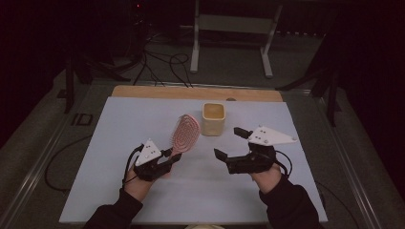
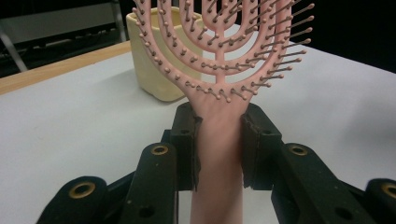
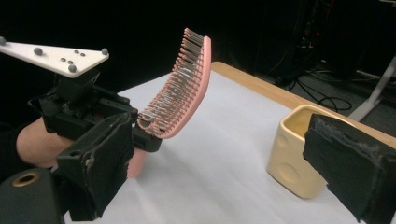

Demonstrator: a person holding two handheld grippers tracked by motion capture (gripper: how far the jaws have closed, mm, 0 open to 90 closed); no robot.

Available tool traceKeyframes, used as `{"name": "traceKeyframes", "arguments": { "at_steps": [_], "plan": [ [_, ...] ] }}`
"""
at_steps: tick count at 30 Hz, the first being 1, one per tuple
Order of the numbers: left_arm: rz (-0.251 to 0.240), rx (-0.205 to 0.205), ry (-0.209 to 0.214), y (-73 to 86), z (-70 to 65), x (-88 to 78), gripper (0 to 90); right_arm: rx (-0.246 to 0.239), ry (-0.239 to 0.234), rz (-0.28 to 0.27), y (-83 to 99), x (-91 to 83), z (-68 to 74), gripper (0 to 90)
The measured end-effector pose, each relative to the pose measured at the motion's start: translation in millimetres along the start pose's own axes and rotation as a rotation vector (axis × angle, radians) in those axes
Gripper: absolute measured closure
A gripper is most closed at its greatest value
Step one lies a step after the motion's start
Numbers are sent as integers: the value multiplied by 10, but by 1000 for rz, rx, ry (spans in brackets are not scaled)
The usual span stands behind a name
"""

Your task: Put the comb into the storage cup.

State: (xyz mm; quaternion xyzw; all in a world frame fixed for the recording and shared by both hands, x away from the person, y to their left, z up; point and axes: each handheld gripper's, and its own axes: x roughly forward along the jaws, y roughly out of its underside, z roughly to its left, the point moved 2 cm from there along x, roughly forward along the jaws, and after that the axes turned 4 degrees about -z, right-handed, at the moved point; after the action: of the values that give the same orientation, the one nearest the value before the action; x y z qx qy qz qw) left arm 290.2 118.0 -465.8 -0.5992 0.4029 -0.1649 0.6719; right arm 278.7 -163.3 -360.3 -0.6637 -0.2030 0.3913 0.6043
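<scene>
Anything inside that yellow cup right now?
From the high view the yellow cup looks empty: its upper inner walls show bare. The bottom is too dim to confirm. The pink hairbrush, clamped by the left gripper, is raised beside the cup, not in it.

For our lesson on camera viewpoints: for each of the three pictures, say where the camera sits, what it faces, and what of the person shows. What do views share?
High view: above the table, looking forward and down; forearms, left gripper, right gripper.
Left gripper view: between jaws clamping the pink hairbrush, facing the cup.
Right gripper view: between open jaws, facing the left hand.
All three share brush and cup.
</scene>
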Motion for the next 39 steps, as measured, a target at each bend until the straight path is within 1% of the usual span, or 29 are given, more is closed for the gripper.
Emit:
{"name": "traceKeyframes", "arguments": {
  "at_steps": [5,6,9,10,12,15,19,20,21,22,23,24,25,26,27,29,33,34,35,38,39],
  "plan": [
    [-2,3,-4,3,-1,2,708,18,0,1,-25,75,2,79],
    [-2,1,-1,2,0,2,708,35,-1,9,-36,147,8,79],
    [-3,4,-6,3,-1,2,708,40,-4,12,-41,182,15,79],
    [-3,1,-5,6,2,3,708,51,-10,11,-54,236,29,79],
    [-4,-3,-5,7,1,5,708,58,-4,16,-65,275,39,79],
    [-2,-1,-3,6,2,5,708,83,-11,9,-75,319,42,79],
    [-6,2,-8,8,-5,3,708,137,38,2,-87,419,54,80],
    [-6,2,-8,8,-5,3,708,137,38,2,-87,419,54,80],
    [-4,1,-7,9,-4,5,708,157,28,3,-88,456,63,80],
    [-4,1,-7,9,-4,5,708,157,28,3,-88,456,63,80],
    [-5,-2,-4,9,-4,6,708,177,14,5,-94,483,69,79],
    [-5,-2,-4,9,-4,6,708,177,14,5,-94,483,69,79],
    [-7,1,-5,9,-7,6,708,200,4,5,-103,513,73,80],
    [-7,1,-5,9,-7,6,708,200,4,5,-103,513,73,80],
    [-9,3,-7,9,-12,6,708,229,-6,4,-111,558,74,80],
    [-5,4,-8,10,-16,8,708,242,-23,4,-115,596,79,82],
    [-3,3,-7,17,-19,12,708,256,-43,11,-108,695,100,83],
    [-3,3,-7,17,-19,12,708,256,-43,11,-108,695,100,83],
    [-4,3,-8,15,-18,12,708,256,-57,18,-97,737,116,83],
    [-5,0,-5,13,-16,10,708,256,-62,21,-83,773,126,83],
    [-5,4,-8,14,-16,10,708,267,-68,27,-73,811,136,105]
  ]
}}
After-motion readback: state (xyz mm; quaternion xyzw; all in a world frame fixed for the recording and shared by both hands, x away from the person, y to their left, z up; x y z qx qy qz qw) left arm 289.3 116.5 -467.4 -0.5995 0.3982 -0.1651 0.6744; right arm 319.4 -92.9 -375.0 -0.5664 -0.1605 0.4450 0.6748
